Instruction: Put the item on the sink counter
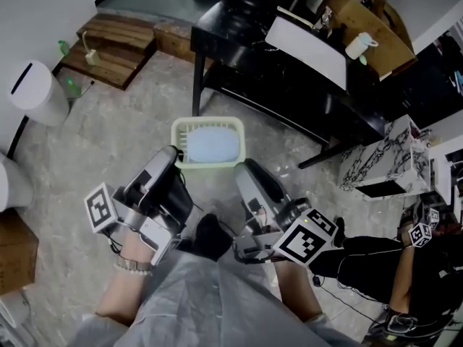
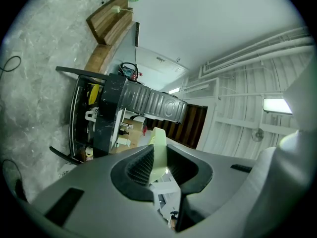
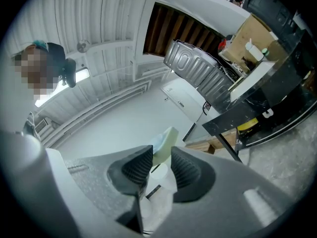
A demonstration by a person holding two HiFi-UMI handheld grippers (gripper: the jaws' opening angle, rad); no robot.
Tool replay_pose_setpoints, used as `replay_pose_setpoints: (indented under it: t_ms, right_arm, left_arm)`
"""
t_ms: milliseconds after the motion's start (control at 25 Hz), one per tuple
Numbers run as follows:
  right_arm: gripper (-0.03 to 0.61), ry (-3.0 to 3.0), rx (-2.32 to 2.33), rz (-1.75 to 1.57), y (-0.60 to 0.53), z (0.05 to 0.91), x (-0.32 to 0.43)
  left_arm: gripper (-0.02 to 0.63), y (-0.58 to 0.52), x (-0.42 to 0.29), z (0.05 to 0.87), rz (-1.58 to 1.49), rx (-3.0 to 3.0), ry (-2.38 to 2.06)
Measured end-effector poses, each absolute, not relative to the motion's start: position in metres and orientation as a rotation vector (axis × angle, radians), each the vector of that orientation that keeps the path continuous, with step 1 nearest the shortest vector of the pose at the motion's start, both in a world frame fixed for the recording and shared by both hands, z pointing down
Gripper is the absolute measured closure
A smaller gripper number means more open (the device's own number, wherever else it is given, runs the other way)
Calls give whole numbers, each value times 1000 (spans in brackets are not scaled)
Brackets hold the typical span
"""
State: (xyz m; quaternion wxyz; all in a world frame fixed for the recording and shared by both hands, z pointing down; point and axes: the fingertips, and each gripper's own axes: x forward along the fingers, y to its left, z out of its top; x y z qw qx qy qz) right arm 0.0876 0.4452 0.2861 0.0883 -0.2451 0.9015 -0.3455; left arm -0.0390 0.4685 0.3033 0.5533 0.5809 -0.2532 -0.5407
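A pale yellow-green plastic basket (image 1: 208, 124) with a light blue item (image 1: 211, 147) lying in it hangs over the stone floor, held from both sides. My left gripper (image 1: 176, 155) is shut on its left rim. My right gripper (image 1: 243, 166) is shut on its right rim. In the left gripper view the thin green rim (image 2: 159, 151) stands upright between the ribbed pads of the left gripper (image 2: 158, 166). The right gripper view shows the rim (image 3: 166, 144) sticking up between the pads of the right gripper (image 3: 159, 166), with a bit of the blue item beside it.
A black table (image 1: 289, 85) with a cardboard box (image 1: 370, 22) and a white mug stands just beyond the basket. A marble-patterned cabinet (image 1: 377, 161) is at the right, a white bin (image 1: 32, 89) and wooden steps (image 1: 116, 45) at the left. A person in black (image 1: 405, 270) crouches at the lower right.
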Motion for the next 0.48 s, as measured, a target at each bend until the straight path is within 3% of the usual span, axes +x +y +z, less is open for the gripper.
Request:
replay_pose_setpoints:
  t_ms: [480]
  right_arm:
    - [471,2723,-639,-1038,356,276,99]
  left_arm:
    - [528,388,-25,292,-1332,1362,-645]
